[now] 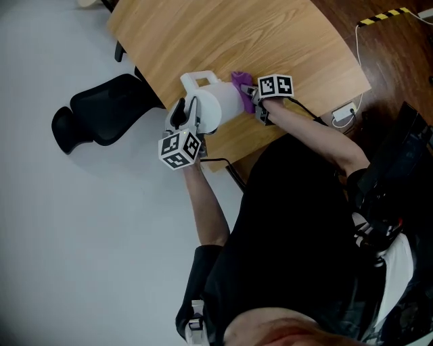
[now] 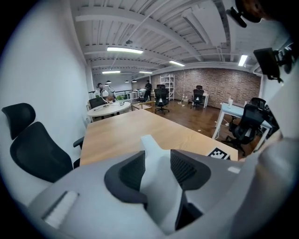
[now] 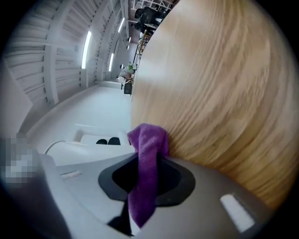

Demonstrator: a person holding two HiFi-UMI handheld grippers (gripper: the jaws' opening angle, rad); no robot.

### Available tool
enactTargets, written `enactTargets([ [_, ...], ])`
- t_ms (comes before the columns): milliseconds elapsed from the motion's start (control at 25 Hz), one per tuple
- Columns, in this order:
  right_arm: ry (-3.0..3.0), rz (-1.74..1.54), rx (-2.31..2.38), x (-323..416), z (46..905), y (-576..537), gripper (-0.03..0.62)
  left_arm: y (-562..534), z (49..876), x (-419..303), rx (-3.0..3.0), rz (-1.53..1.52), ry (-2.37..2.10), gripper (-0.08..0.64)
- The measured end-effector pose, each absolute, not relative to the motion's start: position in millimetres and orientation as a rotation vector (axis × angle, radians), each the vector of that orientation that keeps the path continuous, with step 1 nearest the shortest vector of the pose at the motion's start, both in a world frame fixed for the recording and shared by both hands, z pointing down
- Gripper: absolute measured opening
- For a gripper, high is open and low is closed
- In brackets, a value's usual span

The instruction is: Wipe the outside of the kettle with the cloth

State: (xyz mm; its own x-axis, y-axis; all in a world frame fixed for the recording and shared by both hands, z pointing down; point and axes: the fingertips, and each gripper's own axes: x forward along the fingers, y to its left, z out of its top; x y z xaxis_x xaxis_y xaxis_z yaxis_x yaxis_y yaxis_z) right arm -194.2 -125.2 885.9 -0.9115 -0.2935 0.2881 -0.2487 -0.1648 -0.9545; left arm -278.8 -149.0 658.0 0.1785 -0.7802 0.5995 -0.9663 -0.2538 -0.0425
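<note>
White kettle (image 1: 215, 105) sits on the wooden worktop (image 1: 203, 34), close to the edge nearest the person. Left gripper (image 2: 158, 164) has its fingers (image 2: 130, 173) closed on the kettle's handle (image 2: 150, 148) - the white handle fills the gap between the two dark pads, touching both. In the head view this gripper comes in from the kettle's lower-left side, with its marker cube (image 1: 180, 149) just off the worktop edge.

Right gripper (image 3: 148, 172) is clamped narrow on the purple cloth (image 3: 148, 139). The fabric hangs down through the fingers and bunches up above them. In the head view the cloth (image 1: 241, 86) is pressed against the kettle's right side, between the kettle body and the right gripper's marker cube (image 1: 276, 86). The right gripper view shows the white kettle body (image 3: 88, 142) just left of the cloth and wood grain to the right.

The two grippers are on opposite sides of the kettle. The person's bare forearms lead back to a black top.

A black office chair (image 1: 101, 116) stands on the pale floor left of the worktop. A white power socket with a cable (image 1: 344, 113) lies on the dark floor at the right, and yellow-black tape (image 1: 384, 15) shows top right. The left gripper view shows more desks and chairs far behind - too small for detail.
</note>
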Motion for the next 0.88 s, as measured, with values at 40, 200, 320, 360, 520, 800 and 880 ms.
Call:
enactTargets([
  [40, 2.031, -2.301, -0.613, -195.6, 882.5, -123.0, 0.078, -149.3, 658.7, -280.0, 2.140, 0.746, -1.613, 0.267],
  [200, 2.068, -1.999, -0.284, -179.5, 758.4, -149.0, 0.078, -150.7, 658.1, -275.6, 2.191, 0.749, -1.502, 0.272],
  [320, 2.205, -1.614, -0.035, -175.4, 637.0, -165.8, 0.080, -151.5, 654.2, -272.1, 2.207, 0.759, -1.534, 0.270],
  [360, 2.245, -1.584, 0.002, -181.2, 627.3, -164.8, 0.080, -151.1, 654.1, -271.8, 2.212, 0.760, -1.543, 0.270],
  [520, 2.183, -1.848, -0.086, -206.2, 708.9, -164.6, 0.080, -148.2, 651.9, -270.7, 2.217, 0.762, -1.547, 0.270],
  [800, 2.192, -2.260, -0.248, -211.8, 847.0, -140.0, 0.078, -147.5, 647.9, -263.5, 2.379, 0.795, -1.410, 0.270],
  [880, 2.247, -2.284, -0.238, -209.8, 851.7, -123.3, 0.077, -143.3, 649.5, -258.9, 2.446, 0.808, -1.263, 0.270],
])
